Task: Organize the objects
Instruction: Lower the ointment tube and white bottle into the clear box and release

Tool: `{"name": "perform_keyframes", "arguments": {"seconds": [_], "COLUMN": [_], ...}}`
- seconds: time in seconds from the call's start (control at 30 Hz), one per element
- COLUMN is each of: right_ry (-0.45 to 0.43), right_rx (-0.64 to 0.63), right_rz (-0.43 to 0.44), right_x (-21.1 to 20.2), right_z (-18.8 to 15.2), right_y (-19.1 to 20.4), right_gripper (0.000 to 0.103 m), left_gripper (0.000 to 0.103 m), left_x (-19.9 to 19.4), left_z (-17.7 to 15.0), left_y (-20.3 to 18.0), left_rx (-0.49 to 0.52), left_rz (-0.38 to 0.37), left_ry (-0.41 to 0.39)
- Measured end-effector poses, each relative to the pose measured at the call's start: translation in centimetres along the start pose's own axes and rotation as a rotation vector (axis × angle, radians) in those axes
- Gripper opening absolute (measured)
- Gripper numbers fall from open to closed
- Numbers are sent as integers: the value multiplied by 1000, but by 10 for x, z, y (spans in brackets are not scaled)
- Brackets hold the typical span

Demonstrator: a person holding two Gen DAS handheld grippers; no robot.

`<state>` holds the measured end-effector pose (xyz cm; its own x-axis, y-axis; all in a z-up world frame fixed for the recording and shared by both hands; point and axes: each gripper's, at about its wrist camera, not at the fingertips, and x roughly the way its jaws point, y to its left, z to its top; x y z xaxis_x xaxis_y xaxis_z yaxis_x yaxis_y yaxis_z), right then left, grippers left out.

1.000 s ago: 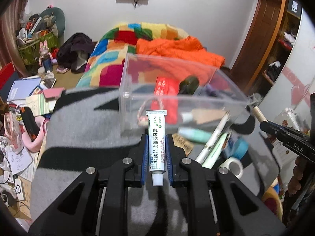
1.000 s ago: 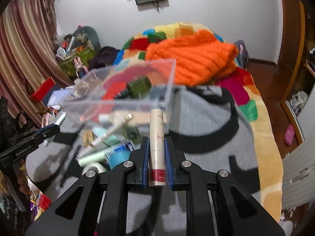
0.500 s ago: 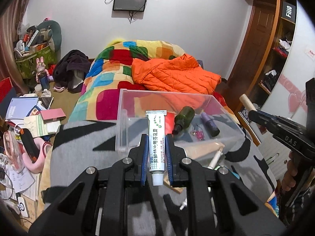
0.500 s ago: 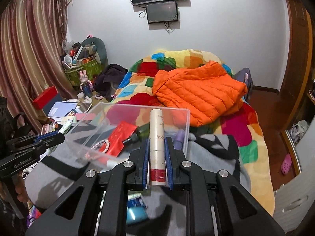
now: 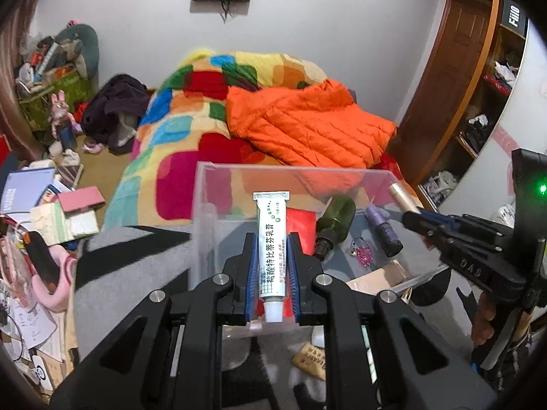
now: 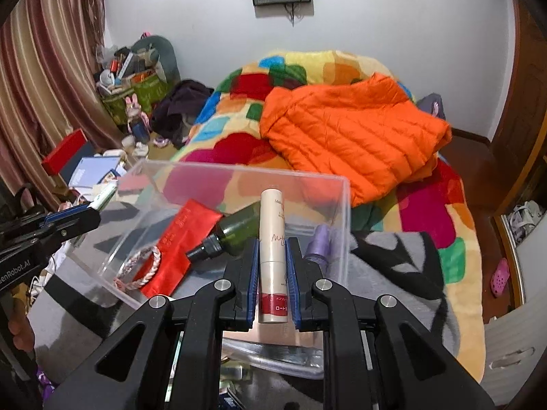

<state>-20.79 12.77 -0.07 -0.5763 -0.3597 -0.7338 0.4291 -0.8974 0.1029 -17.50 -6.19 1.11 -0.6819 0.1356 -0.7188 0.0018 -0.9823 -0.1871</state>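
Note:
My left gripper (image 5: 271,275) is shut on a white ointment tube (image 5: 271,239) with green print, held over the near wall of a clear plastic box (image 5: 205,205). My right gripper (image 6: 271,278) is shut on a cream cosmetic tube (image 6: 272,239) with a red base, held over the same clear box (image 6: 343,205). Inside the box lie a red packet (image 6: 183,235), a dark green bottle (image 6: 236,229), a purple bottle (image 6: 319,242) and a braided bracelet (image 6: 143,266). Each gripper shows at the edge of the other's view: the right one (image 5: 415,217), the left one (image 6: 94,210).
The box sits on a grey and black blanket (image 5: 130,266). A colourful quilt (image 5: 191,102) and an orange jacket (image 5: 307,126) lie behind it. Small loose items (image 5: 309,358) lie under my left gripper. Clutter (image 5: 44,212) covers the floor at the left.
Both grippers have risen and moved forward with their tubes, from in front of the box to over its near edge. The box interior now shows from above.

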Motion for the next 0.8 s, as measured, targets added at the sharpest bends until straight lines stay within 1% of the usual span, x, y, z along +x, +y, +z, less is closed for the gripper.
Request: {"name": "perform_keyframes", "arguments": {"seconds": [0.1, 0.2, 0.33, 0.43, 0.63, 0.73, 0.77, 0.8], "right_ry": [42, 71, 95, 107, 116, 97, 84, 72], "right_rx": [-15, -40, -72, -80, -83, -76, -76, -77], "right_rz": [10, 0, -13, -11, 4, 25, 29, 29], "right_x": [14, 24, 30, 30, 23, 10, 4, -1], "right_z": [-2, -4, -7, -8, -8, -7, -6, -6], "right_y": [3, 6, 9, 10, 11, 11, 11, 12], "right_gripper": [14, 14, 14, 14, 14, 18, 23, 28], "left_gripper": [16, 16, 16, 16, 16, 17, 18, 23], "left_x": [17, 29, 39, 39, 25, 13, 8, 2], "left_z": [1, -2, -6, -9, -10, -8, -8, -8], "left_y": [-5, -12, -18, -19, -24, -26, -27, -28], "left_rx": [2, 20, 32, 29, 40, 48, 52, 57], "left_rz": [-11, -14, -18, -29, -26, -27, -26, -23], "left_ry": [40, 64, 88, 97, 76, 58, 49, 35]}}
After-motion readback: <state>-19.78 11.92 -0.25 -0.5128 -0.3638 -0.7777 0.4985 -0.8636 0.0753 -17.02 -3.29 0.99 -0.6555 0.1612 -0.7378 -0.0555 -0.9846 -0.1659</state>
